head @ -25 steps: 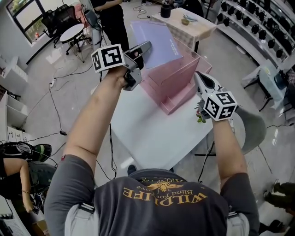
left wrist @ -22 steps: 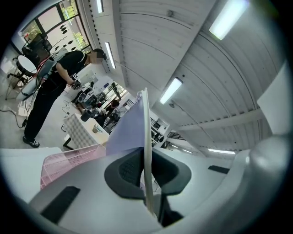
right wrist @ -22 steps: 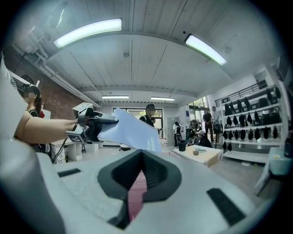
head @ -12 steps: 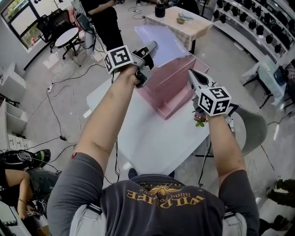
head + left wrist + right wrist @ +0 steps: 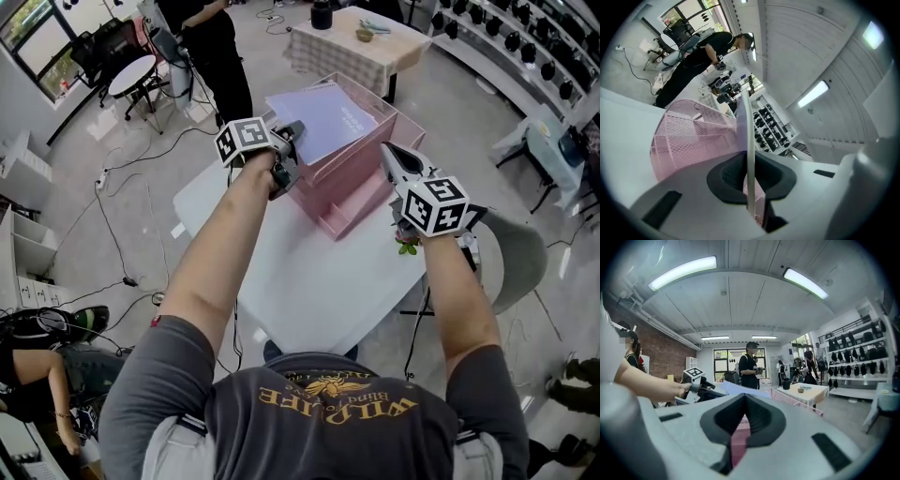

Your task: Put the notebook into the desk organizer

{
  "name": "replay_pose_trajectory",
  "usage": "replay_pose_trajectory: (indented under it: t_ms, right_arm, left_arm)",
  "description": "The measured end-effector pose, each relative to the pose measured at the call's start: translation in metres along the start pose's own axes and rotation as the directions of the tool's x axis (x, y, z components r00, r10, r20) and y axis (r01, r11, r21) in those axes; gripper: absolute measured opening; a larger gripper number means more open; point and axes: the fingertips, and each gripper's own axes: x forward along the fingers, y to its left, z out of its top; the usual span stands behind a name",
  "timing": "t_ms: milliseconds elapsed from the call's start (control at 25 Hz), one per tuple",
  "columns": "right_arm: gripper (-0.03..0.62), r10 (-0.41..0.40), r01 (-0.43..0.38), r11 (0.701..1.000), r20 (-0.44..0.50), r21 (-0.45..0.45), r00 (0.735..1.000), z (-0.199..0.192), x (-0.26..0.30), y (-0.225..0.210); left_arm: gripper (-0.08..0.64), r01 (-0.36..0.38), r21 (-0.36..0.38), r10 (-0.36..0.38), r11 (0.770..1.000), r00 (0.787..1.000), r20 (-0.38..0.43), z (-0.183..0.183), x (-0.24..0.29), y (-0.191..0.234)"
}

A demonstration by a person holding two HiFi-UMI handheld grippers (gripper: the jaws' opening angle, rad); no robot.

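Your left tool [image 5: 292,131] is pinching the notebook [image 5: 323,117] by one edge, near a corner. In the left gripper view you can see the pads squeezed onto that thin edge. The notebook is tilted over the top of the pink organizer [image 5: 349,180], which stands on the white desk [image 5: 309,272]. The low part of the notebook looks to be in between the mesh walls. I cannot tell if it touches the bottom yet.

The notebook looks thin and light. I think it is fairly stiff, because it is flat though you hold only one edge. The cover looks smooth, so it may slip if you squeeze too softly. It will not break, but a corner could bend if it bumps the mesh. The top edge is a good place to hold, because then the tool need not go into the slot.

Your right tool [image 5: 386,150] is pressed together and holds nothing. It is just beside the organizer. It could steady that light mesh box if the box tips.
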Motion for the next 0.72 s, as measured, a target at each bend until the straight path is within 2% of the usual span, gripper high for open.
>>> replay_pose_trajectory:
  t_ms: [120, 240, 360, 480, 600, 720]
  right_arm:
    - [0.002, 0.001, -0.001, 1.000, -0.002, 0.004, 1.000, -0.006, 0.003, -0.002]
    - [0.000, 0.007, -0.007, 1.000, -0.007, 0.000, 1.000, -0.010, 0.005, 0.001]
    - [0.000, 0.010, -0.010, 1.000, -0.011, -0.003, 1.000, -0.011, 0.005, 0.004]
    - [0.000, 0.011, -0.011, 1.000, -0.011, -0.001, 1.000, -0.009, 0.006, 0.004]
    - [0.000, 0.010, -0.010, 1.000, -0.013, -0.001, 1.000, -0.009, 0.007, 0.003]
    - [0.001, 0.009, -0.009, 1.000, -0.015, 0.001, 1.000, -0.011, 0.009, 0.001]
  left_arm:
    - [0.032, -0.117, 0.045, 0.119, 0.992, 0.992, -0.045, -0.011, 0.006, 0.020]
    - [0.036, -0.241, 0.162, 0.255, 0.957, 0.964, -0.074, -0.017, 0.006, 0.033]
    - [0.073, -0.333, 0.264, 0.364, 0.905, 0.928, -0.076, -0.019, 0.003, 0.041]
    - [0.118, -0.403, 0.360, 0.452, 0.842, 0.890, -0.060, -0.020, 0.003, 0.046]
    - [0.154, -0.443, 0.446, 0.509, 0.778, 0.860, -0.035, -0.019, 0.004, 0.049]
    - [0.176, -0.462, 0.519, 0.544, 0.719, 0.839, -0.007, -0.018, 0.007, 0.052]
